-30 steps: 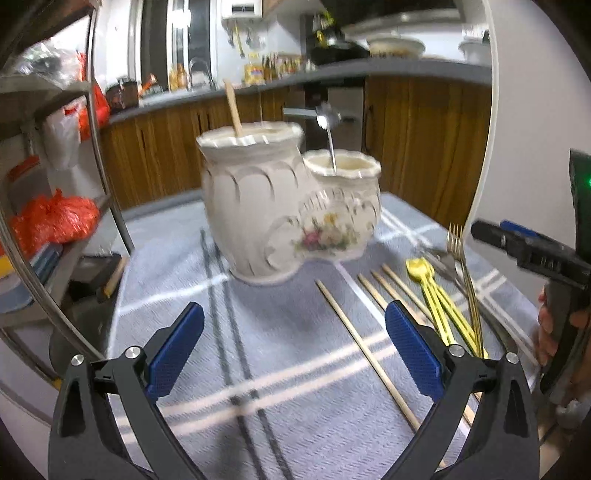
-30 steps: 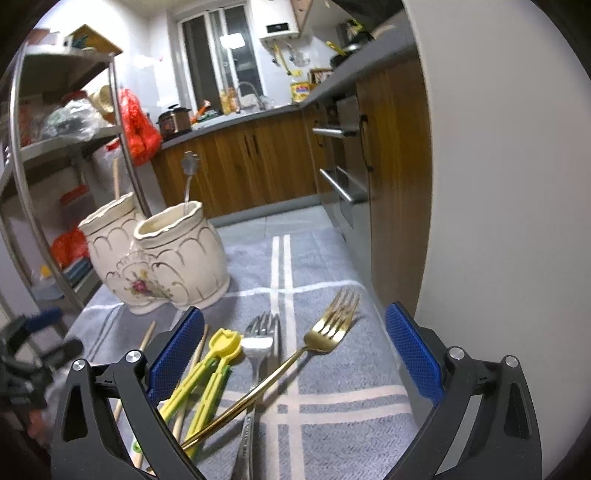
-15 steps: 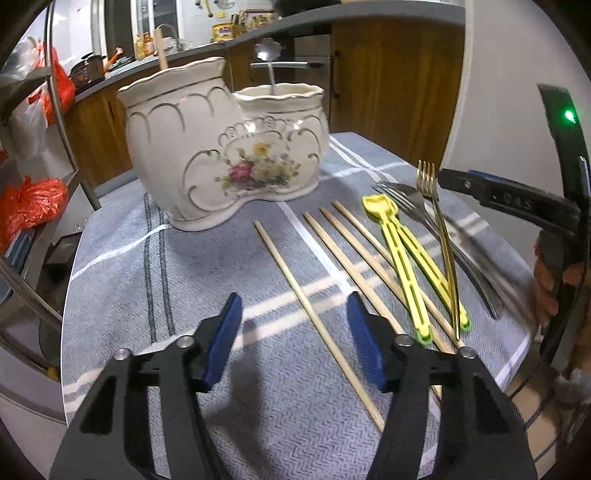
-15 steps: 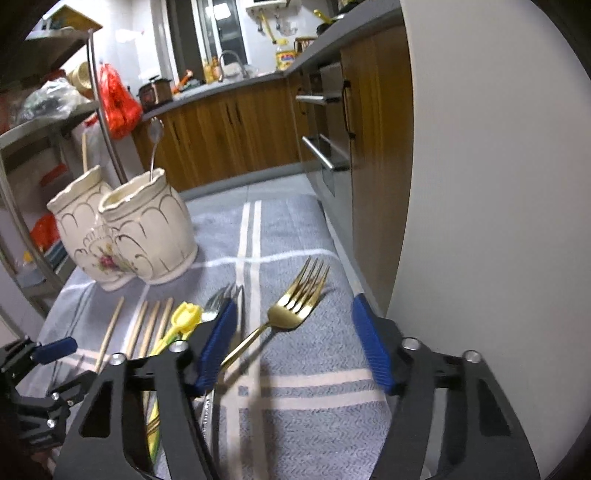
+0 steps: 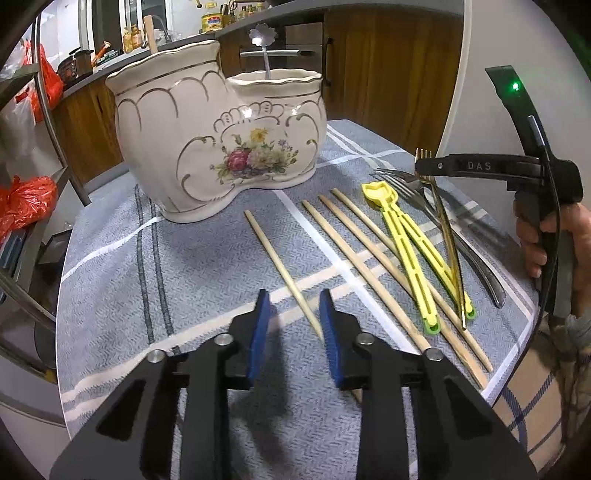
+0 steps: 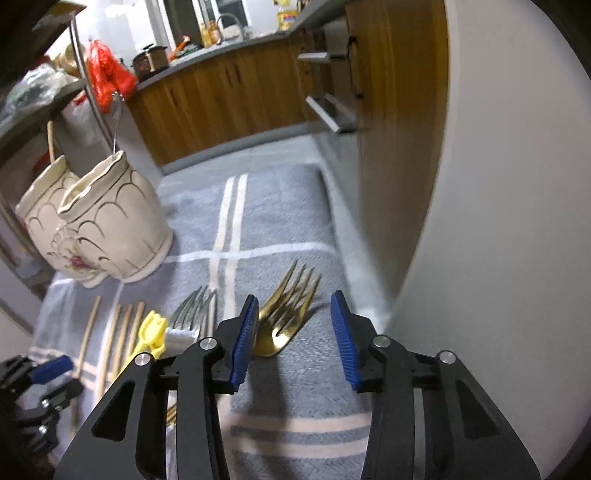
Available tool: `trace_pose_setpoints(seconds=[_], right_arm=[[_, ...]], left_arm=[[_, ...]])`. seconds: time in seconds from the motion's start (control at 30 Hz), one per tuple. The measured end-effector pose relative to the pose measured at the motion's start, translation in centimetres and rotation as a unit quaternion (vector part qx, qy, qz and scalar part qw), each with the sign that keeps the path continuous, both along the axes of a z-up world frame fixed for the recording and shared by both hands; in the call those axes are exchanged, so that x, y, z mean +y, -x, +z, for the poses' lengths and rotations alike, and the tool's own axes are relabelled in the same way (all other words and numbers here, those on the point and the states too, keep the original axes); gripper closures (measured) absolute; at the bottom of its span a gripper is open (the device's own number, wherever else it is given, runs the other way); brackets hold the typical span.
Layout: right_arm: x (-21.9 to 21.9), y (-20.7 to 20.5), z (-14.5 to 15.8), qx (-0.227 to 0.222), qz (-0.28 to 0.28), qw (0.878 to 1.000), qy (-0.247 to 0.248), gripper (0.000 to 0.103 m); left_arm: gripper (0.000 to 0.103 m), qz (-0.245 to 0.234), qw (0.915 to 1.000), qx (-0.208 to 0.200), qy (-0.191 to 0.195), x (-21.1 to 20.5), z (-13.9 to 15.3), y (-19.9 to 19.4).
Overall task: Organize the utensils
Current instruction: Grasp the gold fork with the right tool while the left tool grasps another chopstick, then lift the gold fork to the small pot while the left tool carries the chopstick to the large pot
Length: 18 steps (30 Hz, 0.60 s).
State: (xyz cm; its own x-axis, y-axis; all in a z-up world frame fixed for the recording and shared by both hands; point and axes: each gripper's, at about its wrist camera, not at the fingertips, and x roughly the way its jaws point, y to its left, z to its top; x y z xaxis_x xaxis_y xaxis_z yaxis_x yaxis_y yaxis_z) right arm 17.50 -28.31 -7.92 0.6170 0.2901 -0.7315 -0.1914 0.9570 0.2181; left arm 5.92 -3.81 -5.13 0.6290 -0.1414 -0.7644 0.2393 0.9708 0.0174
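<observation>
A cream double-cup ceramic utensil holder with a flower print stands on a grey striped cloth; it also shows in the right wrist view. A spoon and a wooden stick stand in it. Several wooden chopsticks lie on the cloth; the leftmost chopstick has its near end between the fingers of my left gripper, which is narrowly open just above it. Yellow training chopsticks, a gold fork and a silver fork lie to the right. My right gripper is open over the gold fork's head.
A metal shelf rack with red bags stands left of the table. A white wall and wooden cabinets border the right and far sides. The right gripper's body hangs over the forks in the left wrist view.
Both grippers have come down and forward toward the cloth and narrowed their jaws. The left now straddles the leftmost chopstick's end; the right sits over the gold fork's head.
</observation>
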Motion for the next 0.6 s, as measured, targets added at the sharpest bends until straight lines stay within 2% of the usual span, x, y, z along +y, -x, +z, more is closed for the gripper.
trace_pose_setpoints(seconds=[0.1,0.17,0.23,0.33,0.4,0.5,0.6], right_arm=[[-0.1,-0.5,0.2,0.005,0.008,1.0,0.0,0.064],[0.1,-0.6,0.5,0.004,0.015,1.0,0.005,0.07],[0.4,-0.6,0.6,0.001,0.023,1.0,0.012,0.071],[1.6,-0.4,0.5,0.003,0.043,0.999,0.027,0.081],[2.1,-0.2,0.6,-0.002,0.051,0.998,0.034,0.083],[1.9,0.3,1.2,-0.024,0.051,0.998,0.029,0.095],[1.6,1.0,1.9,-0.041,0.047,0.998,0.025,0.097]], left_arm=[[0.085,-0.004,1.0,0.003,-0.003,0.1,0.1,-0.2],[0.089,-0.008,0.9999,0.005,-0.006,0.2,0.1,-0.4],[0.091,-0.011,0.9999,0.008,-0.006,0.4,0.1,-0.4],[0.092,-0.013,0.9998,0.01,-0.008,0.4,0.1,-0.4],[0.092,-0.016,0.9998,0.01,-0.011,0.3,0.2,-0.3],[0.096,-0.019,0.9997,0.011,-0.012,0.4,0.2,-0.3],[0.099,-0.02,0.9997,0.012,-0.011,0.8,0.3,-0.3]])
